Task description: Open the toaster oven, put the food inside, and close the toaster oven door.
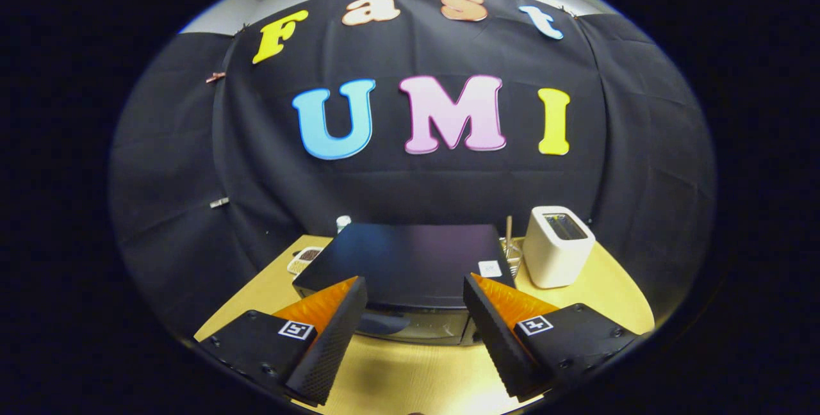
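the toaster oven (410, 261) sat on the bench (416, 376) just ahead of the hand-held gripper (415, 303), whose fingers stood apart and empty. it looked heavy and rigid; its front door handle, barely visible below, seemed the hold.

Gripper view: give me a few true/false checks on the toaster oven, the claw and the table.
1. The claw is open with nothing between its fingers. True.
2. The toaster oven sits just ahead of the fingers, seen from above its dark top. True.
3. A white slot toaster stands on top of the toaster oven. False: it stands on the table beside it.
4. The claw is clamped on the oven door. False: the fingers are apart above it, gripping nothing.
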The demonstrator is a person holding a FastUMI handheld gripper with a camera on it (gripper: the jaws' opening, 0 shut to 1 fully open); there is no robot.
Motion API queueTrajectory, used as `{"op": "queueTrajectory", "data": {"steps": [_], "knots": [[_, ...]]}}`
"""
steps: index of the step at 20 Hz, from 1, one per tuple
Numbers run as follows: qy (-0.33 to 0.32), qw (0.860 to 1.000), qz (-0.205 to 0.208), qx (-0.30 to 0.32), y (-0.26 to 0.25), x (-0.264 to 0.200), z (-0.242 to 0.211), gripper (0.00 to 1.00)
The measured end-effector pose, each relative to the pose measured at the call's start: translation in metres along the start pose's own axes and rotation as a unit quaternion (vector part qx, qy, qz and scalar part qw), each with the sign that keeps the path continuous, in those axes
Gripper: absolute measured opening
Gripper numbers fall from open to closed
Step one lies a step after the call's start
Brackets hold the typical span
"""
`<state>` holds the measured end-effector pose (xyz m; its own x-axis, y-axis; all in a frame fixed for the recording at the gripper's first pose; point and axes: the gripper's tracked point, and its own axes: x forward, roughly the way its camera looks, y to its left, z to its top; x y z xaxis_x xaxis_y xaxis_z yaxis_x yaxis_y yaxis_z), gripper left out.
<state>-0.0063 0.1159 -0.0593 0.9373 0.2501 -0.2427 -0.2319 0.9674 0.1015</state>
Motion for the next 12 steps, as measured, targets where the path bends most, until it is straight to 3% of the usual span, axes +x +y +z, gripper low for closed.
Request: {"op": "queueTrajectory", "data": {"steps": [7,12], "knots": [[-0.085,0.994,-0.059,-0.012,-0.078,-0.051,0.069,0.98],[-0.103,0.989,-0.101,-0.033,-0.122,-0.094,0.067,0.98]]}}
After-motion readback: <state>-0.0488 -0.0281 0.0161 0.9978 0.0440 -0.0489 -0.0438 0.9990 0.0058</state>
